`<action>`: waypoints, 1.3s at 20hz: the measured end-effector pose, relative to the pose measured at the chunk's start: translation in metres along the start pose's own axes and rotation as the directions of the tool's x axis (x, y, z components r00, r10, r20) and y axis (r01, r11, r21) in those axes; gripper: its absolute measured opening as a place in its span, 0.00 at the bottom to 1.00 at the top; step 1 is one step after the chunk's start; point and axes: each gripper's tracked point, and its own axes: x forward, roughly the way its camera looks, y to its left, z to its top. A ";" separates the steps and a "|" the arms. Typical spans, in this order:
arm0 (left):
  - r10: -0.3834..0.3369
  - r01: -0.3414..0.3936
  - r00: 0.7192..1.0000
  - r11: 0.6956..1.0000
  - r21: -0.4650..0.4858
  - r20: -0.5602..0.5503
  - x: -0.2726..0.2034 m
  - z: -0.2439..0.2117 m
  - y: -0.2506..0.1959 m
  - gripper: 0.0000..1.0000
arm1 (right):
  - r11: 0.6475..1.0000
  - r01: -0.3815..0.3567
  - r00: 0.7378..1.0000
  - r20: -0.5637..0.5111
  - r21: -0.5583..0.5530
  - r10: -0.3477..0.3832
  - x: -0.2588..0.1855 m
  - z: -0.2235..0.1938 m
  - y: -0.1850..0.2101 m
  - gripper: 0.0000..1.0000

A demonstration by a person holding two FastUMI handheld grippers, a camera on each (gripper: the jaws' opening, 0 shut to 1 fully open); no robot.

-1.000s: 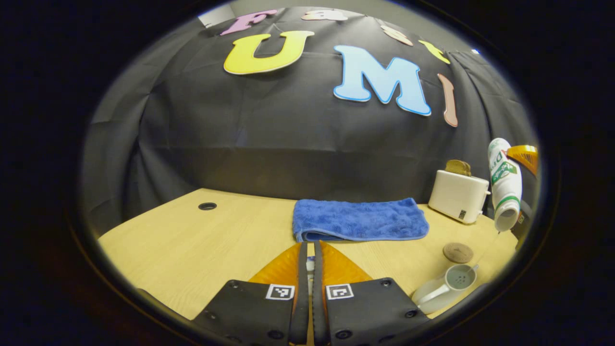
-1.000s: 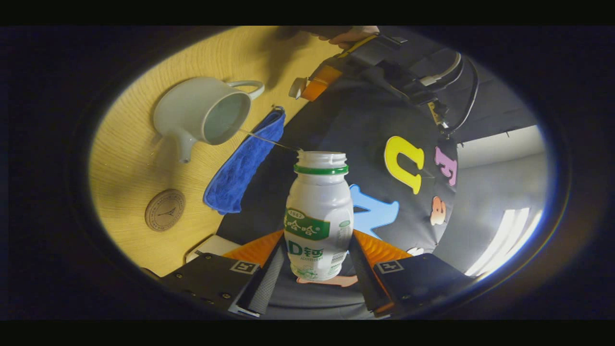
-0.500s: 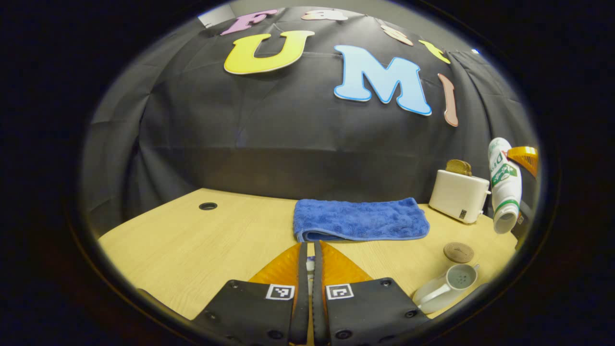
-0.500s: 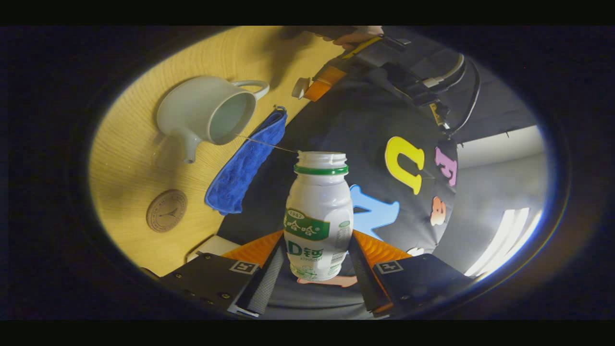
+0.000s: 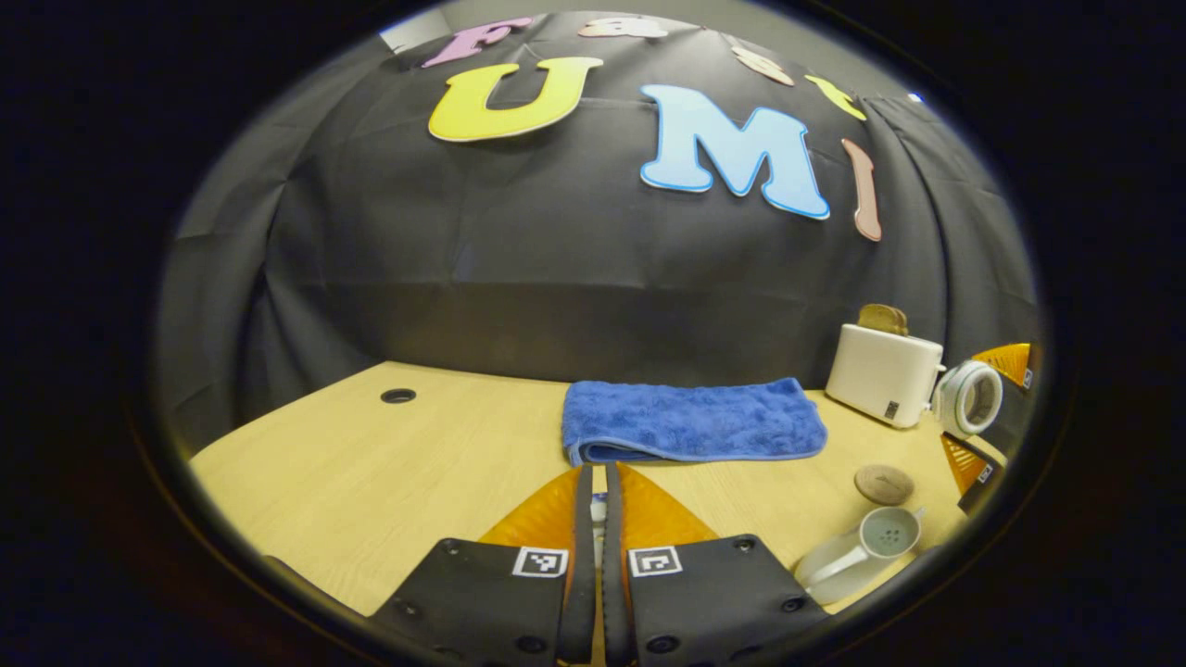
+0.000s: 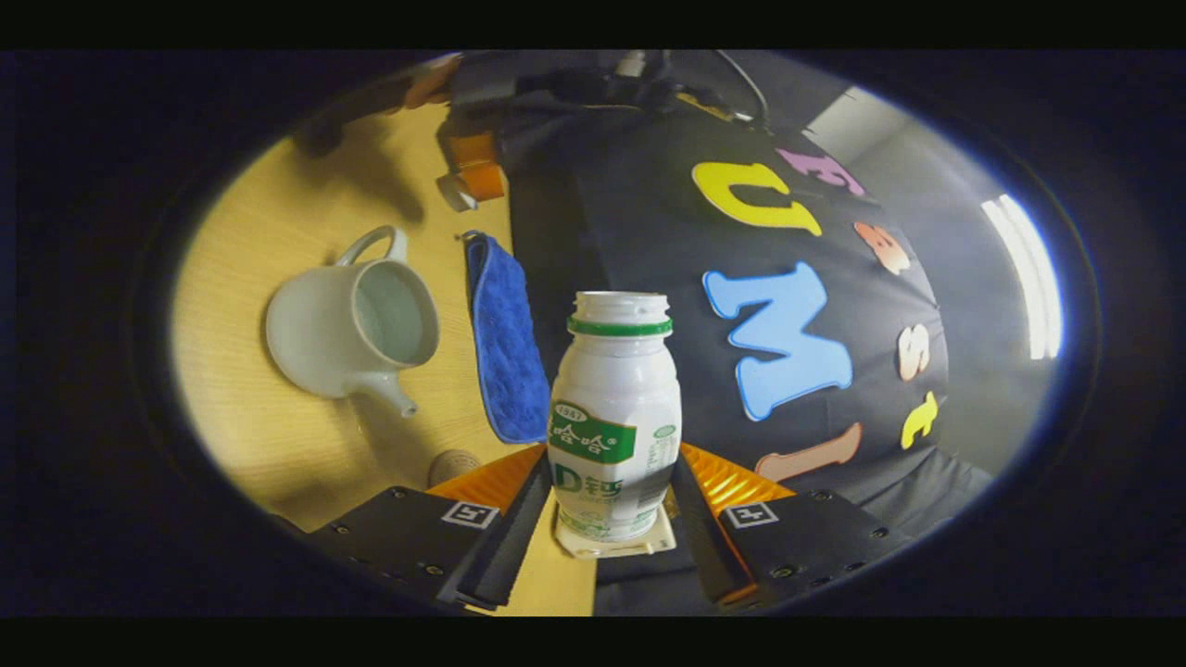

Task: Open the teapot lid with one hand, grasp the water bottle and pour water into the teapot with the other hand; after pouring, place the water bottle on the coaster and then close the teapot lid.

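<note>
In the right gripper view my right gripper [image 6: 614, 456] is shut on the white water bottle [image 6: 614, 408], whose uncapped mouth is free of any stream. The pale teapot [image 6: 347, 324] stands open on the table to its left, with the round coaster [image 6: 454, 466] near it. My left gripper [image 6: 473, 176] hovers beyond, holding the teapot lid [image 6: 457, 195]. In the left gripper view my left gripper [image 5: 598, 474] is shut, a sliver of the lid between its fingers. The teapot [image 5: 857, 556], the coaster [image 5: 883, 484] and the bottle's mouth [image 5: 968, 398] lie at the right edge.
A folded blue towel [image 5: 695, 421] lies mid-table in front of the wall. A white toaster [image 5: 885, 375] with a slice of bread stands at the back right. A cable hole [image 5: 398, 396] is in the tabletop at the far left. A hand [image 6: 426, 88] holds the left gripper.
The bottle has swung up from its mouth-down tilt over the teapot and dropped lower; the thin stream has stopped. The left gripper has stayed in place with the lid.
</note>
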 end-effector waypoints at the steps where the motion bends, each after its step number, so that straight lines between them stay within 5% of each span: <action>1: 0.000 0.000 1.000 1.000 0.001 0.001 0.000 0.000 -0.001 0.14 | 0.997 -0.006 1.000 -0.015 0.075 0.007 0.001 -0.002 0.000 0.73; 4: -0.003 0.003 1.000 1.000 0.013 0.001 0.000 -0.001 -0.004 0.14 | 0.952 -0.023 0.998 -0.047 0.306 0.040 0.004 -0.008 0.008 0.73; 9: -0.025 0.024 1.000 0.999 0.030 0.019 -0.002 0.003 -0.019 0.14 | 0.805 -0.006 0.997 -0.056 0.594 0.048 0.011 -0.008 0.005 0.74; 17: -0.161 0.160 0.978 0.987 0.022 0.132 -0.024 0.034 -0.075 0.14 | 0.593 -0.018 0.994 -0.048 0.805 0.095 0.010 -0.014 0.003 0.74; 21: -0.266 0.268 0.954 0.963 0.004 0.140 -0.036 0.036 -0.121 0.14 | 0.562 0.013 0.992 -0.081 0.827 0.096 0.006 -0.035 0.005 0.74; 22: -0.291 0.290 0.948 0.957 0.026 0.128 -0.038 0.033 -0.133 0.06 | 0.553 0.027 0.992 -0.093 0.833 0.090 0.006 -0.041 0.002 0.75; 26: -0.356 0.352 0.932 0.934 0.068 0.064 -0.045 0.016 -0.168 0.10 | 0.545 0.049 0.990 -0.113 0.837 0.084 0.009 -0.052 -0.003 0.74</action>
